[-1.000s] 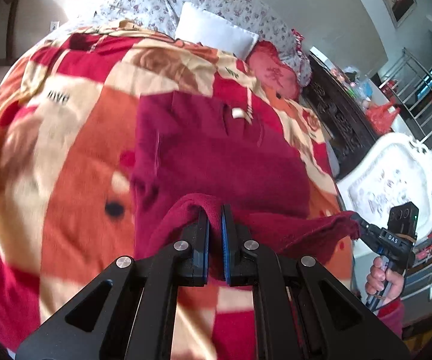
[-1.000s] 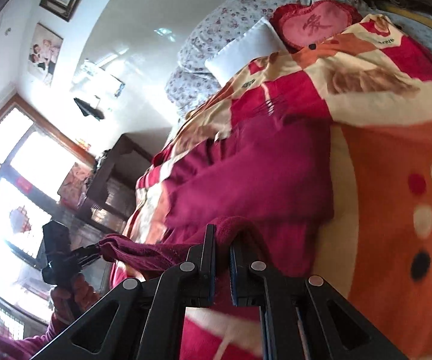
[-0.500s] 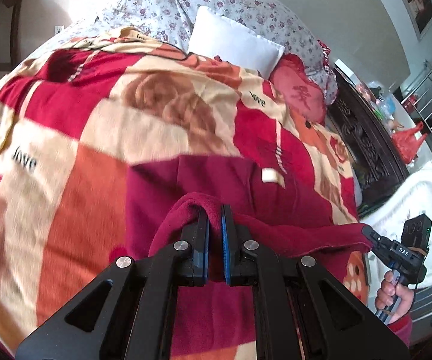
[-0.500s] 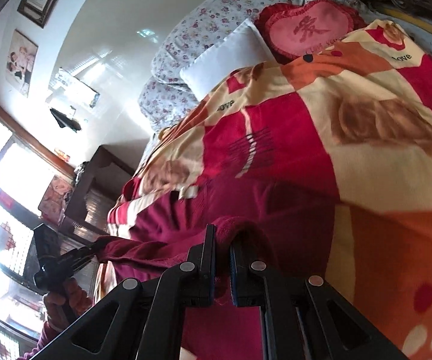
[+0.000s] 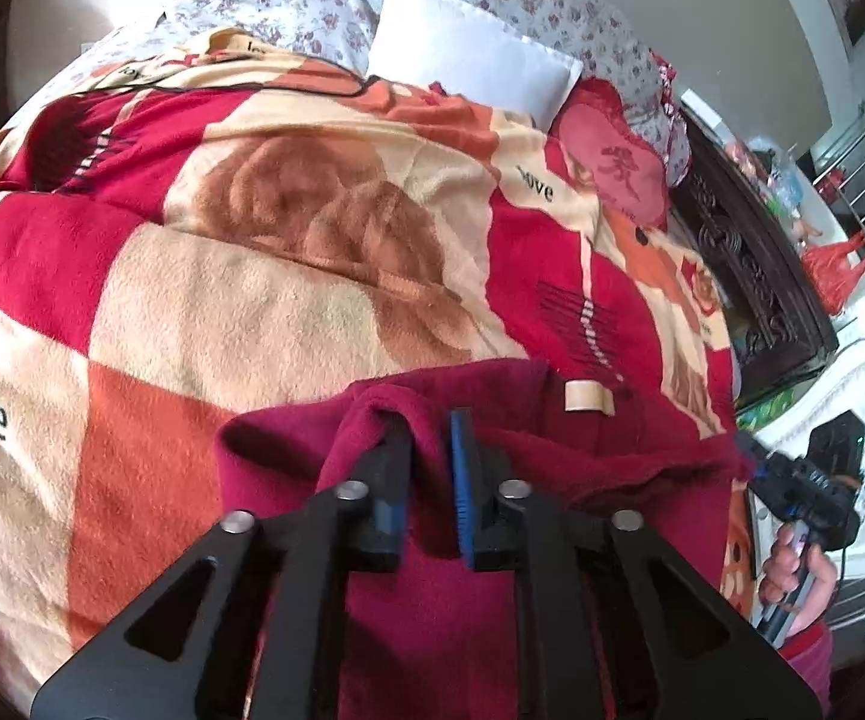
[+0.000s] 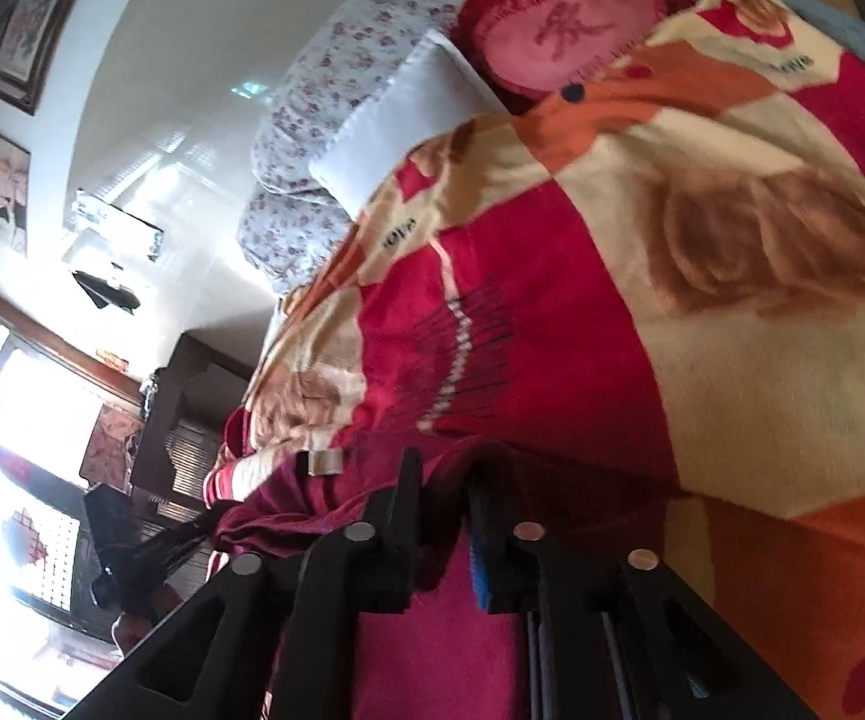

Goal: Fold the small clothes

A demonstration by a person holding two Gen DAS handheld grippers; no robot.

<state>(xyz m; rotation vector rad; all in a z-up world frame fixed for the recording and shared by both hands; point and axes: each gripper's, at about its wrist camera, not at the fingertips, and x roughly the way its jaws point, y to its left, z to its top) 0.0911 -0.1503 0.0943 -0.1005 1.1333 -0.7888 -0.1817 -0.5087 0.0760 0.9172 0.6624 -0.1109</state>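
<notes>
A dark red fleece garment (image 5: 444, 618) lies on the patterned blanket (image 5: 240, 312) near the bed's foot edge, its near hem lifted and doubled toward the small cream label (image 5: 582, 397). The left gripper (image 5: 429, 483) is clamped on a raised fold of that hem, fingers pointing up the bed toward the white pillow (image 5: 474, 60). The right gripper (image 6: 441, 525), rolled sideways, pinches the hem's other end. In the left wrist view the person's right hand (image 5: 792, 564) grips its handle beyond the bed's right edge.

Maroon garment (image 5: 444, 618) on red, orange and cream checked blanket (image 5: 204, 300)
</notes>
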